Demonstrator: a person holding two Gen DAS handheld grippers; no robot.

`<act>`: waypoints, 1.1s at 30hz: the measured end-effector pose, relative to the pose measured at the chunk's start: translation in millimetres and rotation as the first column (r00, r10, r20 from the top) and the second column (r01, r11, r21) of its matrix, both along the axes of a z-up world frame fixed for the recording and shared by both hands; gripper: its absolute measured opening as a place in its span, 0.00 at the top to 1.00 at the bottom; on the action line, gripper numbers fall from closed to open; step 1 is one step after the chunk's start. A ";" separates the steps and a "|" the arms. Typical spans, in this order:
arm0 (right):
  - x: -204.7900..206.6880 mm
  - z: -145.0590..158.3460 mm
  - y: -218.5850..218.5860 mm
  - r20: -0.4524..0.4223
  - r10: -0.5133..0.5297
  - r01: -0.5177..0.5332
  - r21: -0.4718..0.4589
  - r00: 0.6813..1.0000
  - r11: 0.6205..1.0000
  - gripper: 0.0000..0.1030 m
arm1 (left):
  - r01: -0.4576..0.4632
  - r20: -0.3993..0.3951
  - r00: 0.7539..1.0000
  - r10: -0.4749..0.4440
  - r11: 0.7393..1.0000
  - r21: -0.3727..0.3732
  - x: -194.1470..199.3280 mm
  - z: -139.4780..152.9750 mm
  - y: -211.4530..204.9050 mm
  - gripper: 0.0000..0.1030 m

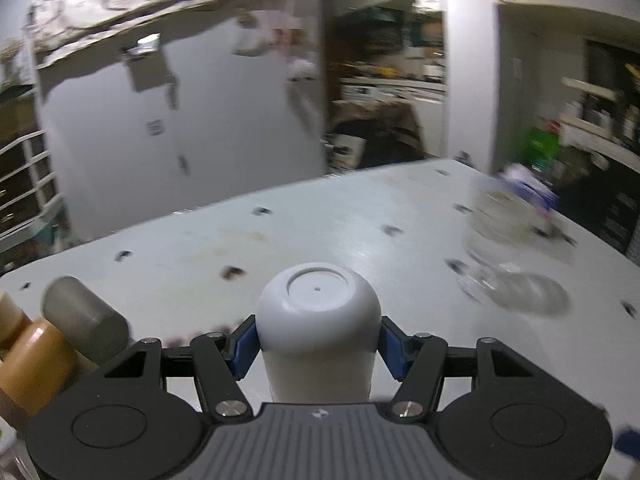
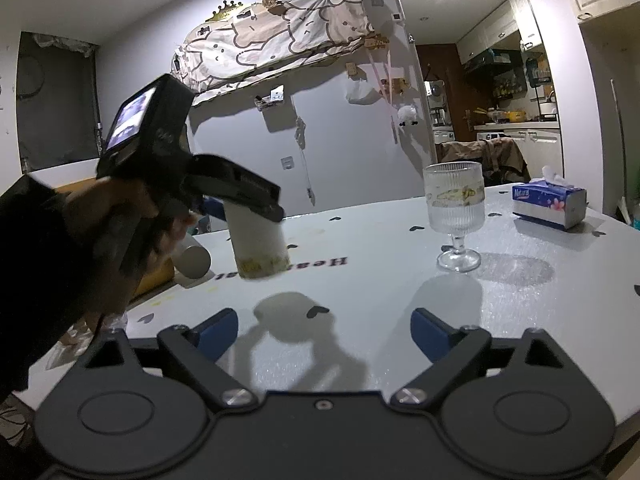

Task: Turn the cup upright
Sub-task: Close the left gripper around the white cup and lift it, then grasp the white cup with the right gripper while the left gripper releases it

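Left gripper pinching the white cup w/ both pads, base up, lifted just off the table. You're mid-flip; next, roll your wrist over, rim up. Right gripper spread, idle.

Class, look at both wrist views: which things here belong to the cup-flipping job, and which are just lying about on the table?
Belongs to the job:
- white cup, upside down, base up
- left gripper, fingers shut on it
- right gripper, open, holding nothing

Lying about:
- stemmed glass
- tissue box
- grey cylinder on its side
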State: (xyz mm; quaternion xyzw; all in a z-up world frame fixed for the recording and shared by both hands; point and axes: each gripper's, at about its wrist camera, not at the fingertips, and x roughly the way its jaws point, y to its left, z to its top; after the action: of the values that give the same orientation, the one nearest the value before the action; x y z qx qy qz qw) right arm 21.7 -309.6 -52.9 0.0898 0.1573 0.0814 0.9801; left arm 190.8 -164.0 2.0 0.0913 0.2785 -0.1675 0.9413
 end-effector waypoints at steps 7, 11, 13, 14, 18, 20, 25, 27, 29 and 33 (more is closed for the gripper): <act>-7.7 -0.1 8.2 -0.013 0.035 -0.035 -0.047 0.999 0.998 0.24 | 0.143 -0.040 0.989 -0.143 0.990 -0.006 -50.4 -16.9 -11.4 0.40; -4.4 -7.1 10.9 -0.059 0.078 -0.080 -0.038 0.995 0.996 0.37 | 0.172 -0.072 0.982 -0.173 0.985 -0.027 -60.3 -22.9 -8.3 0.39; -3.5 -11.3 12.8 -0.070 0.105 -0.107 -0.023 0.992 0.994 0.46 | 0.174 -0.085 0.981 -0.176 0.984 -0.037 -60.3 -25.4 -7.2 0.38; -2.4 -13.2 13.7 -0.076 0.124 -0.125 -0.010 0.989 0.992 0.51 | 0.174 -0.089 0.980 -0.177 0.984 -0.040 -60.5 -27.0 -6.8 0.37; 4.6 -20.7 20.3 -0.104 0.172 -0.171 0.023 0.980 0.985 0.70 | 0.166 -0.110 0.979 -0.172 0.984 -0.069 -56.3 -25.6 -4.9 0.33; 8.9 -24.5 24.8 -0.120 0.188 -0.185 0.038 0.975 0.982 0.78 | 0.163 -0.097 0.980 -0.171 0.983 -0.086 -55.3 -21.2 -3.6 0.33; 20.2 -34.2 35.1 -0.172 0.231 -0.222 0.071 0.958 0.972 0.94 | 0.176 -0.073 0.980 -0.186 0.975 -0.135 -53.3 -11.1 1.7 0.37; 25.7 -36.8 38.2 -0.186 0.248 -0.235 0.091 0.951 0.968 0.95 | 0.186 -0.070 0.978 -0.196 0.974 -0.126 -54.2 -10.9 0.0 0.40; 33.1 -39.7 40.9 -0.199 0.262 -0.242 0.119 0.944 0.963 0.96 | 0.188 -0.071 0.978 -0.198 0.973 -0.134 -55.8 -10.7 2.6 0.40; 39.2 -43.2 39.6 -0.205 0.233 -0.205 0.151 0.950 0.967 0.97 | 0.189 -0.043 0.979 -0.197 0.971 -0.146 -71.7 -9.2 15.0 0.40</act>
State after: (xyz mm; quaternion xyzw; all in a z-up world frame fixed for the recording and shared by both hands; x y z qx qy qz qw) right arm 60.8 -270.0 -96.1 0.1430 0.2690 0.1893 0.9335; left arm 119.1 -149.0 -7.2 0.0465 0.2826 -0.2799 0.9163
